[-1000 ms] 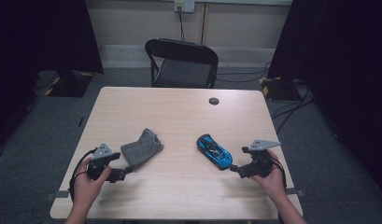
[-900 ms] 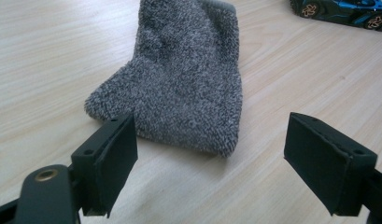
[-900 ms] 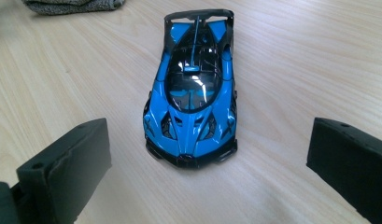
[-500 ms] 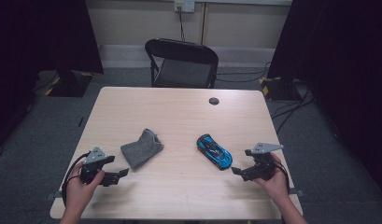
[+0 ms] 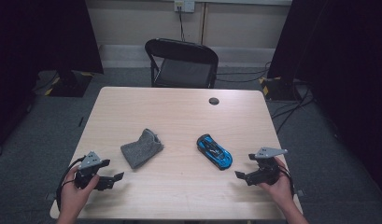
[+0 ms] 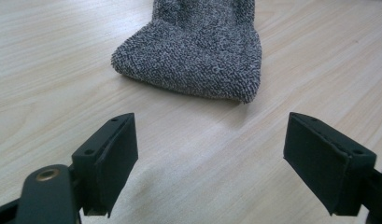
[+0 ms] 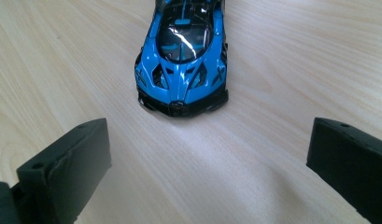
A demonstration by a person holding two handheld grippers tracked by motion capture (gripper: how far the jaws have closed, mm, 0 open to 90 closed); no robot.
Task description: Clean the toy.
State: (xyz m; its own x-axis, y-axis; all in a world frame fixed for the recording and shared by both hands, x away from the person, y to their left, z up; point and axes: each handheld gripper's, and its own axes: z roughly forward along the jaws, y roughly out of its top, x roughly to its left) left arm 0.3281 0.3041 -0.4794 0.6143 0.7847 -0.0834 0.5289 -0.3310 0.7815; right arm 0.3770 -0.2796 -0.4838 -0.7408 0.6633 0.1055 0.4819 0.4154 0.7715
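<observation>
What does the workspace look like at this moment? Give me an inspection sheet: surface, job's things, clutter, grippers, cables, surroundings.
Surface: light wooden table, bare apart from the items below.
Job's things: grey knitted cloth lying left of centre; blue toy car right of centre, on its wheels.
Clutter: small dark round object near the far edge.
Grippers: left hand-held gripper open, short of the cloth, not touching it; right hand-held gripper open, facing the car's nose, apart from it.
Cables: black cable looping from the left hand-held gripper; floor cables at right.
Surroundings: black folding chair behind the table, grey carpet, wall socket.
</observation>
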